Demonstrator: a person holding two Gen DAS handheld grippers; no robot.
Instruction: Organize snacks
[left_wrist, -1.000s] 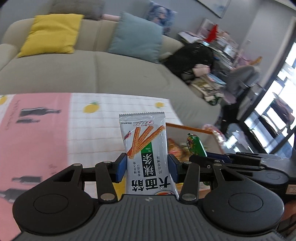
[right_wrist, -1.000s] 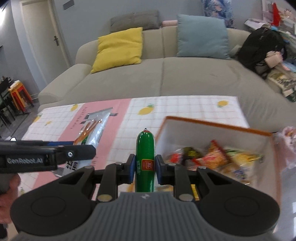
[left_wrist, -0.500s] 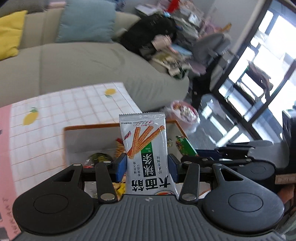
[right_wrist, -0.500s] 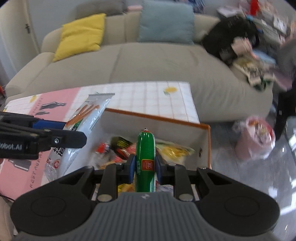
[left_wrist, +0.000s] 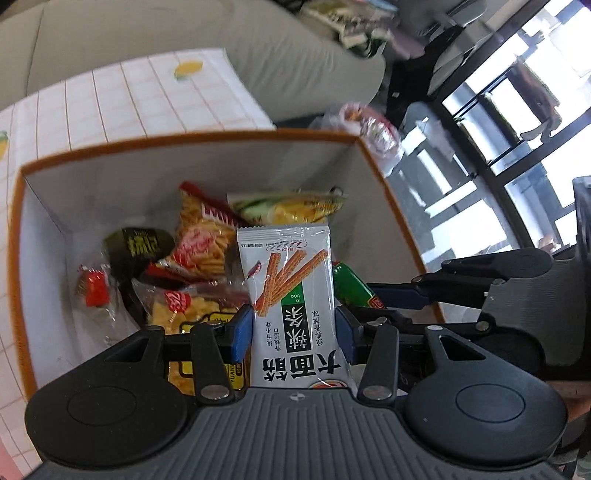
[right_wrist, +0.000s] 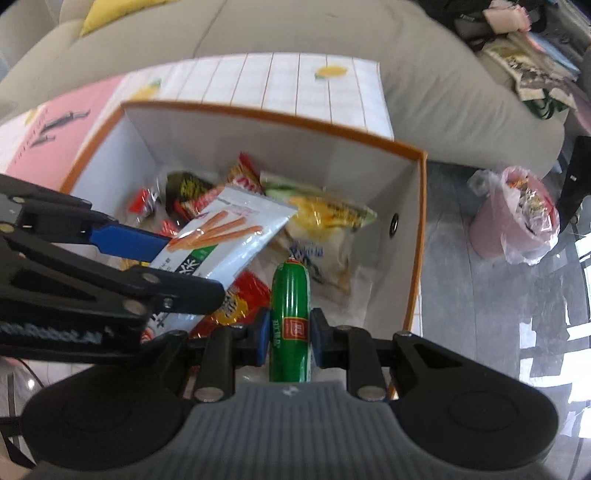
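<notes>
Both point steeply down: left gripper with jaws part open and clamped, right gripper jaws narrowly clamped.

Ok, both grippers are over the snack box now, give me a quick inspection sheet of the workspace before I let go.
Surface: table under a grid-and-lemon cloth, pink section at left.
Job's things: white breadstick packet and green sausage, both above the orange-rimmed box, which already holds mixed snack packets.
Clutter: nothing seen on the bare cloth.
Grippers: left gripper shut on the packet; right gripper shut on the sausage.
Cables: nothing seen.
Surroundings: sofa, pink bin with a bag liner, windows.
</notes>
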